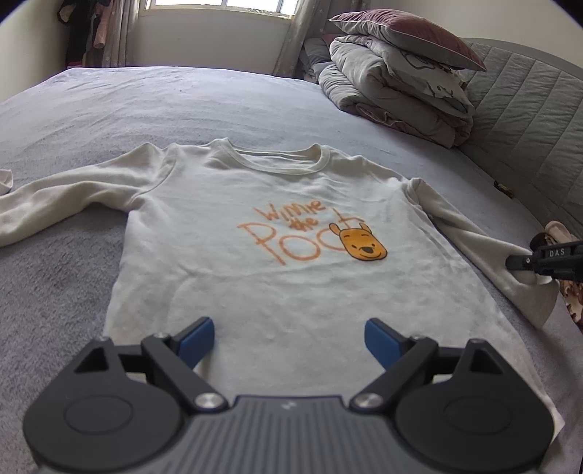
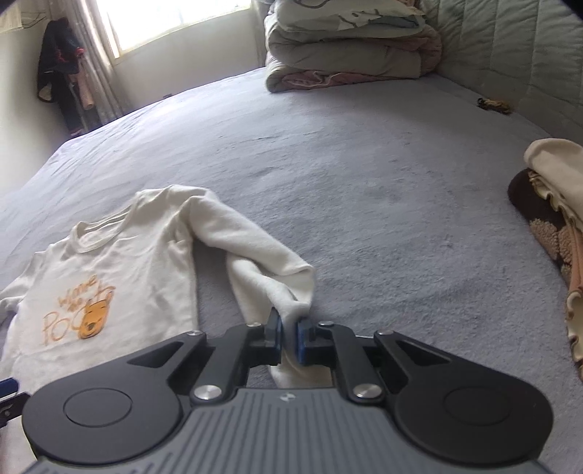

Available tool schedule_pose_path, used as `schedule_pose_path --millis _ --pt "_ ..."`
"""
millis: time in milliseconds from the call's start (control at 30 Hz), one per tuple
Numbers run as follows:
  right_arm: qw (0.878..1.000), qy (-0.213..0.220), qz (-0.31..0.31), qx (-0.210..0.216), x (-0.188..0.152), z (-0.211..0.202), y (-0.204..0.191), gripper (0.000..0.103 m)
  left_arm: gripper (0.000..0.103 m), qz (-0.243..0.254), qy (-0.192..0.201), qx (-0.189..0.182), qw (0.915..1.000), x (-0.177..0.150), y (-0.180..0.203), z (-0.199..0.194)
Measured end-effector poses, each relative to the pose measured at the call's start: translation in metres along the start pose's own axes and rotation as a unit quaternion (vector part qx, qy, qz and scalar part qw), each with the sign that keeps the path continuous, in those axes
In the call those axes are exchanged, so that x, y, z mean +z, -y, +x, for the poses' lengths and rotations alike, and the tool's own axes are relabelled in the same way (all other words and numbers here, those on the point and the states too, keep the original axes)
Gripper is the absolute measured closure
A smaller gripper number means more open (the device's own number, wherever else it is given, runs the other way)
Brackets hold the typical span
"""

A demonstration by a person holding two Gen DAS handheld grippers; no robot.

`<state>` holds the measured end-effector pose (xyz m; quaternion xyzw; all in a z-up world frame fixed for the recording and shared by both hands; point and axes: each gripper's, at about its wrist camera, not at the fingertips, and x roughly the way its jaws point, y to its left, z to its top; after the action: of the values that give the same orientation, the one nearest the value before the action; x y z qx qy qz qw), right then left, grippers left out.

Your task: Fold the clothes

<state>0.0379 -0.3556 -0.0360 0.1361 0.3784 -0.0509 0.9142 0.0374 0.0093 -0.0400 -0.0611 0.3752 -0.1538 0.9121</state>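
Left wrist view: cream shirt (image 1: 277,233) lies flat on the grey-blue bed (image 1: 182,105); left claw (image 1: 288,337) gapes over its hem; folded quilts (image 1: 393,87) at two o'clock, window (image 1: 222,5) at twelve; right claw (image 2: 288,333) pinches one sleeve (image 2: 262,251).

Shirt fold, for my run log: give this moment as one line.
stage: sleeve fold | right gripper: shut on shirt sleeve | left gripper: open over shirt hem | surface: bed

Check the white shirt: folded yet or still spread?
Spread. The white shirt lies flat, print up, on the bed, sleeves out. The right tongs pinch one sleeve; the left tongs are open.
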Motion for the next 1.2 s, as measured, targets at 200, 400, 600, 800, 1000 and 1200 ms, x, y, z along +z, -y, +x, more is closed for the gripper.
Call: schedule_pose_path --millis 200,400,600,800,1000,1200 --pt "0.999 -0.021 -0.003 0.032 -0.004 -0.001 -0.005 0.094 0.011 0.0 0.0 0.002 1.0 0.0 0.001 0.001" --pt "0.999 -0.017 0.004 0.038 -0.003 -0.005 -0.004 0.091 0.01 0.009 0.001 0.005 0.9999 -0.002 0.003 0.003" --pt "0.999 -0.01 0.015 0.044 -0.002 -0.01 -0.002 0.078 0.01 0.017 0.004 0.008 0.9998 -0.003 0.005 0.002" --pt "0.998 0.013 0.053 0.038 0.004 -0.017 0.017 0.071 0.01 0.009 0.008 0.008 0.9999 -0.001 0.003 -0.002" --pt "0.997 0.018 0.077 0.015 0.009 -0.013 0.037 0.068 0.01 0.021 0.025 0.028 0.9991 0.0 0.004 -0.005" --pt "0.992 0.021 0.118 0.024 0.015 -0.008 0.056 0.066 0.01 0.021 0.024 0.028 0.9991 0.002 0.002 -0.004"
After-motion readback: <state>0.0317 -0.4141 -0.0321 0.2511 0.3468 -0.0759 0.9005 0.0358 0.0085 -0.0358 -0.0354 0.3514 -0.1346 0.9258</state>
